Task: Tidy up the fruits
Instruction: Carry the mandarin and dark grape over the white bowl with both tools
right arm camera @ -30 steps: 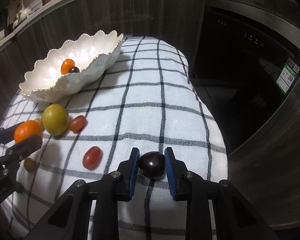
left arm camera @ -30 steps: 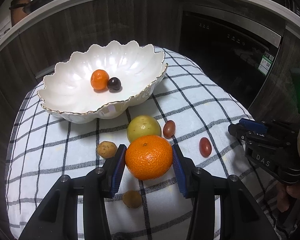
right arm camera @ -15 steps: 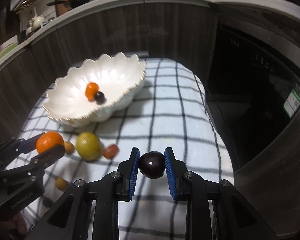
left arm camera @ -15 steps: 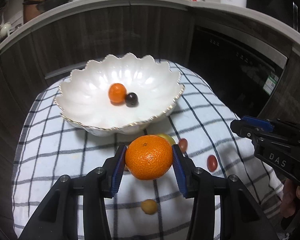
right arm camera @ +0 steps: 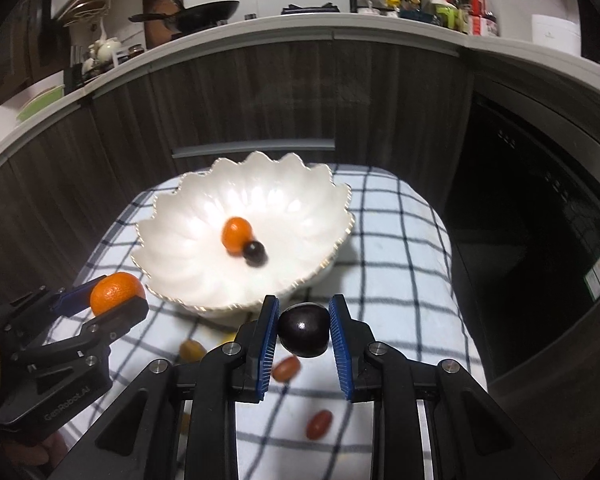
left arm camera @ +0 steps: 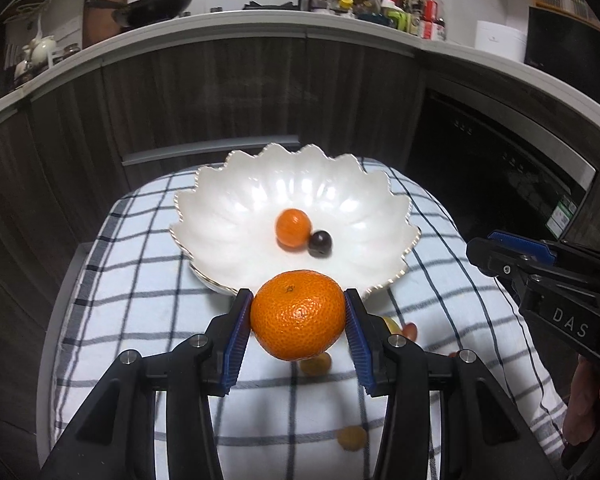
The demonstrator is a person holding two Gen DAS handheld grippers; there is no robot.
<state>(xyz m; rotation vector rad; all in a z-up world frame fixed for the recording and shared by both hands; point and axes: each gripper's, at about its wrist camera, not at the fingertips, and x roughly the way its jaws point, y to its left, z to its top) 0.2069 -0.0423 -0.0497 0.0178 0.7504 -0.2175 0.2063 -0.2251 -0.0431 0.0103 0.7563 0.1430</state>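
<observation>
Fruit is gripped in both grippers: an orange [left arm camera: 298, 314] between the left fingers [left arm camera: 236, 334], a dark plum [right arm camera: 304, 330] between the right fingers [right arm camera: 266, 338], just short of the white bowl [left arm camera: 228, 204].

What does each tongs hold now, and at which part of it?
Left tongs hold the orange by its two sides. Right tongs hold the dark plum by its two sides.

Big orange [left arm camera: 298, 314] held up off the cloth, just in front of the white scalloped bowl [left arm camera: 228, 208]. Dark plum [right arm camera: 303, 330] also lifted, at bowl's near rim. Inside bowl: small orange [left arm camera: 293, 227] touching small dark fruit [left arm camera: 320, 242].
</observation>
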